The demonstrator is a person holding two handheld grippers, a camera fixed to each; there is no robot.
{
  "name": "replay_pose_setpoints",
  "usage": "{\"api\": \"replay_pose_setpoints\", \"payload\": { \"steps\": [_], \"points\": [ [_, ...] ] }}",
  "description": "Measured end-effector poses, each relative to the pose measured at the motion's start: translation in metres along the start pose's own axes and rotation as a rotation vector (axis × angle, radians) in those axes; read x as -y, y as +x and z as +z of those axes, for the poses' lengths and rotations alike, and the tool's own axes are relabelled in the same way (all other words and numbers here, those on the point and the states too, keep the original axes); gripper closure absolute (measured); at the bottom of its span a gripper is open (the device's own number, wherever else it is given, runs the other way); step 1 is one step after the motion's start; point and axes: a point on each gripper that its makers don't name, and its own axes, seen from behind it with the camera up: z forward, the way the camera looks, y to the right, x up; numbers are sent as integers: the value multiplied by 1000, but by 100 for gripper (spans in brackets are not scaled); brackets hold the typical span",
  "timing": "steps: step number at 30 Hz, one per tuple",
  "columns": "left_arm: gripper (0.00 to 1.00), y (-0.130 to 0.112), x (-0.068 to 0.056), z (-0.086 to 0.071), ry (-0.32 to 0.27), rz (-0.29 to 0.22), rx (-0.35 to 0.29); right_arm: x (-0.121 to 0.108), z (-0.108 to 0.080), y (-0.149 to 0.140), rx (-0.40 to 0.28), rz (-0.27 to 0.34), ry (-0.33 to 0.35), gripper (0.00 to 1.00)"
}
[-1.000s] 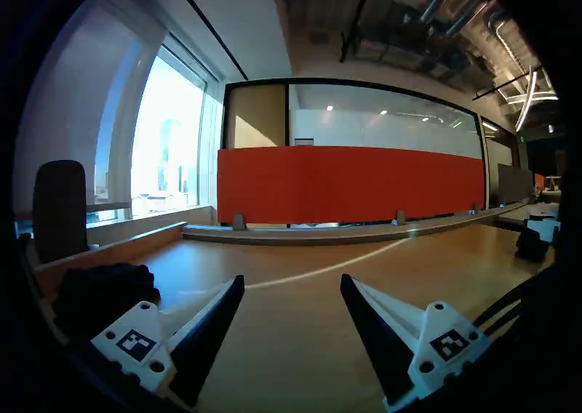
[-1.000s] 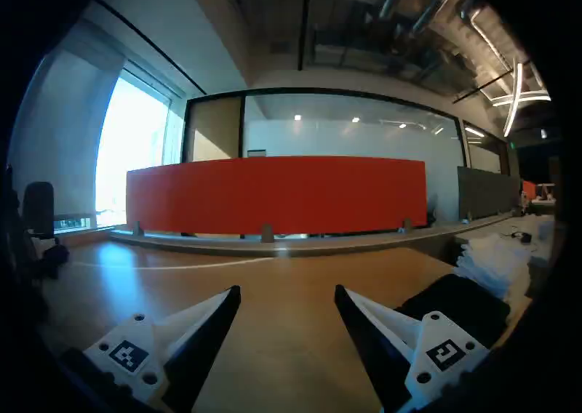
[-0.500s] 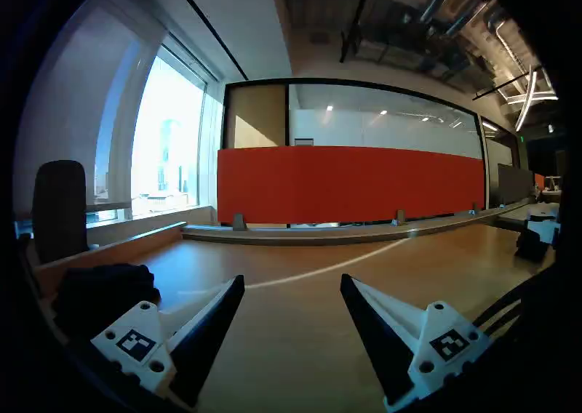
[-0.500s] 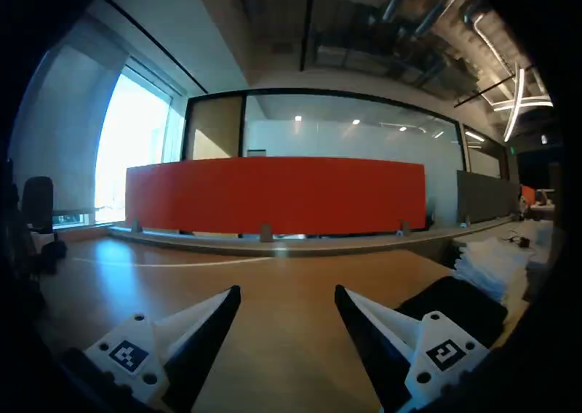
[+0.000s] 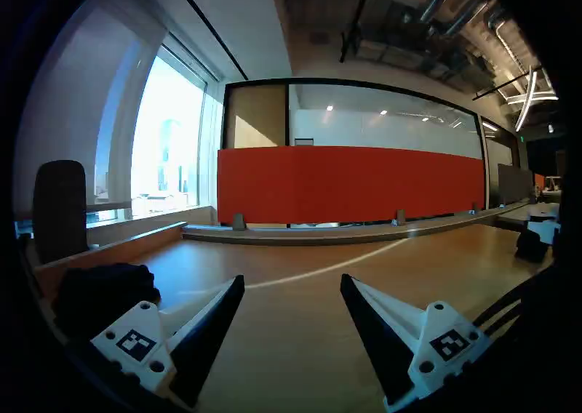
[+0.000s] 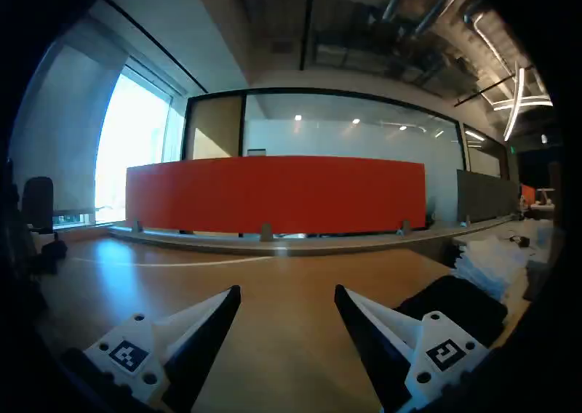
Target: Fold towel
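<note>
We see left gripper, right gripper – wedge fingers spread, empty – over glossy wood table; rumpled dark cloth nearby.

The left gripper was held level and pointed straight ahead, its two fingers spread wide apart with nothing between them. Each white finger tapered to a dark-faced point and bore a square marker near its base. The right gripper sat in the same pose: level, jaws parted wide, its fingers gripping nothing.
</note>
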Motion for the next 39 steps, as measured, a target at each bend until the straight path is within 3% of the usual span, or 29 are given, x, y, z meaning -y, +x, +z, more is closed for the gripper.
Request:
{"api": "replay_pose_setpoints", "payload": {
  "steps": [39],
  "points": [
    [2, 5, 2, -1, 0, 0, 2, 1, -1, 0, -1, 0, 0, 0]
  ]
}}
